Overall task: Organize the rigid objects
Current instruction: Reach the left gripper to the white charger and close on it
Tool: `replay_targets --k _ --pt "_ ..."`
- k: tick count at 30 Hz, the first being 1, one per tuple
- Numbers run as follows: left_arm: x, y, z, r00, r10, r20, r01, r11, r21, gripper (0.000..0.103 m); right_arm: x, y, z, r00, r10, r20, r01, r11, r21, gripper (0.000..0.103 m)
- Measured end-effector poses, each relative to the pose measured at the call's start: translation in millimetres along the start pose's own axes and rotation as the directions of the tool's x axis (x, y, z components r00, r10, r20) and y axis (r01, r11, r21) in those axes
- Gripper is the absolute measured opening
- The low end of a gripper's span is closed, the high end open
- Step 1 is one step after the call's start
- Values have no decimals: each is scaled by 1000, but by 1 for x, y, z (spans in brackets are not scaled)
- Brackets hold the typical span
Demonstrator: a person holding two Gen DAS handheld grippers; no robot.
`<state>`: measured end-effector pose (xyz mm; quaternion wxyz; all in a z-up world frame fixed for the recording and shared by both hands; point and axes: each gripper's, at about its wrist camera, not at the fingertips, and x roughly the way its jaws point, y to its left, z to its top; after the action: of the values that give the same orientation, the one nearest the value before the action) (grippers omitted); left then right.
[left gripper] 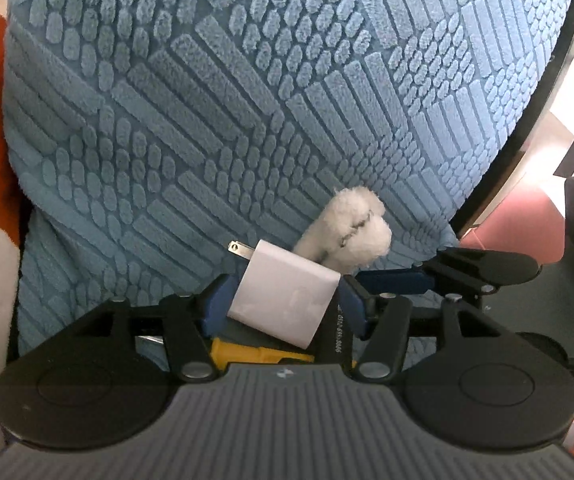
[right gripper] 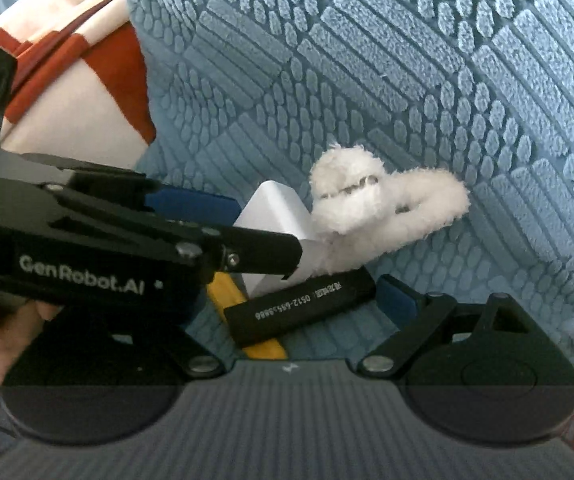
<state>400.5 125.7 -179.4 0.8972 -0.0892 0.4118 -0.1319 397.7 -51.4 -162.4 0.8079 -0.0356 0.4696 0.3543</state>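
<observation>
White charger: white plug adapter (left gripper: 287, 300) sits between my left gripper (left gripper: 285, 306) pads, on the blue textured mat (left gripper: 247, 100).
Handling: I judge it light, stiff and smooth; flat sides are the place to hold.
Axis: prongs point up-left, body tilted.
Left gripper: closed on the adapter, as far as I see.
Right gripper (right gripper: 307, 276): open, around the black stick (right gripper: 299, 308).
Neighbours: yellow piece (left gripper: 259, 354) beneath; white fluffy loop (right gripper: 367, 208) touching behind.

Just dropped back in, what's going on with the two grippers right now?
A person is working both handheld grippers over a small pile on a blue textured cloth. The left gripper has a white charger plug between its blue pads, though a firm grip isn't clear. The right gripper is open around a black stick with printed numbers. A yellow item and a white fluffy piece lie there too.
</observation>
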Motion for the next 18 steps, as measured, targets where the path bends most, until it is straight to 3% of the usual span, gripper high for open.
replay_targets --k 4,7,10,13,18 --pt "4 -3 0 1000 11 -1 -11 1000 -2 65 2 -5 3 1000 -16 0 16 999 44 73" --pt "9 -7 1 1000 25 -15 -24 1000 11 66 1 -12 1 1000 14 -15 -12 996 85 71" --pt "18 -10 2 999 38 -34 -37 999 27 66 0 -6 -3 1000 15 -22 -15 999 40 73" --pt "25 -7 0 997 48 -53 -48 999 0 66 4 4 -4 999 10 -34 -11 999 -30 88" --pt "25 -2 2 998 57 -19 -59 996 -70 65 16 22 -6 998 -43 -39 35 985 -168 89"
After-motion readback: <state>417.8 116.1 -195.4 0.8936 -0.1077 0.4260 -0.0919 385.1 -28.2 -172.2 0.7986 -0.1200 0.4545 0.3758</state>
